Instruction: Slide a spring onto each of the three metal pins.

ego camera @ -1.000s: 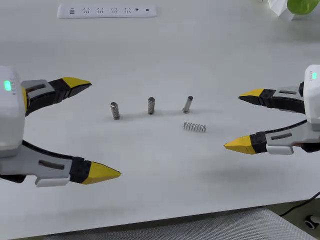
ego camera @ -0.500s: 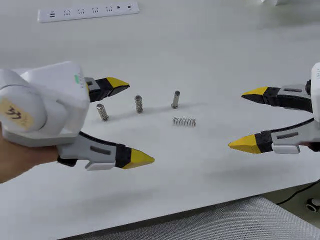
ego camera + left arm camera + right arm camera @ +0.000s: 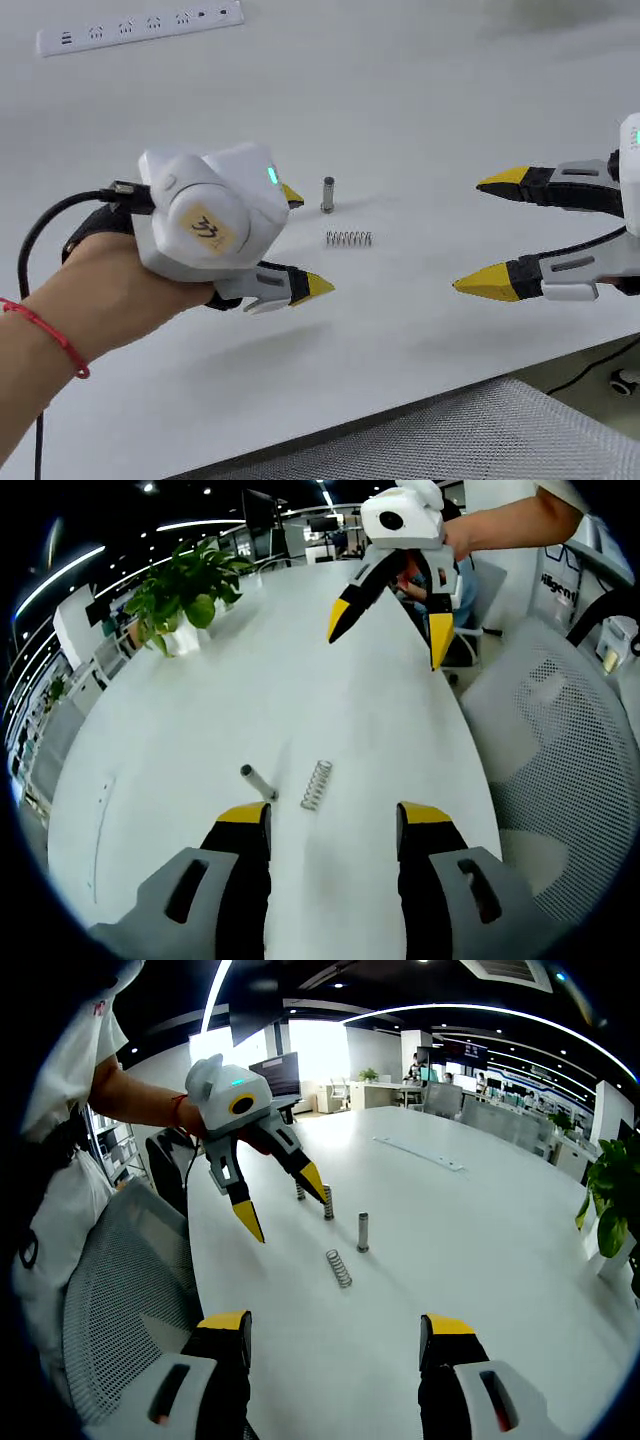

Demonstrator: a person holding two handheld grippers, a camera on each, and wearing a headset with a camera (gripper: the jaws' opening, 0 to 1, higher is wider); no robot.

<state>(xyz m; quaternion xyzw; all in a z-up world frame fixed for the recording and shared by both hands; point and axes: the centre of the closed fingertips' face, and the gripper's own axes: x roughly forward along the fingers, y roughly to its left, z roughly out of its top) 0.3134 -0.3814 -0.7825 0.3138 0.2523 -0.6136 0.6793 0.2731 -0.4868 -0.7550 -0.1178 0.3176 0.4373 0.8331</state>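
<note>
A loose spring (image 3: pixel 348 238) lies flat on the white table, just in front of a bare upright metal pin (image 3: pixel 328 193). My left gripper (image 3: pixel 310 241) is open, its yellow tips just left of the spring and its body covering the table to the left. The left gripper view shows the spring (image 3: pixel 316 783) and the pin (image 3: pixel 257 781) just ahead of the open left gripper (image 3: pixel 335 815). In the right gripper view two further pins (image 3: pixel 328 1202) (image 3: pixel 300 1192) carry springs, behind the bare pin (image 3: pixel 363 1231) and the loose spring (image 3: pixel 339 1267). My right gripper (image 3: pixel 478 233) hangs open and empty, well right of the spring.
A white power strip (image 3: pixel 140 27) lies at the table's far side. A potted plant (image 3: pixel 185 590) stands at one end of the table. A grey mesh chair (image 3: pixel 480 430) sits below the near table edge. A cable (image 3: pixel 40 240) trails from the left gripper.
My left gripper has swung right to the pins, and its body now covers the two left ones. The right gripper has hardly moved. The head view has shifted.
</note>
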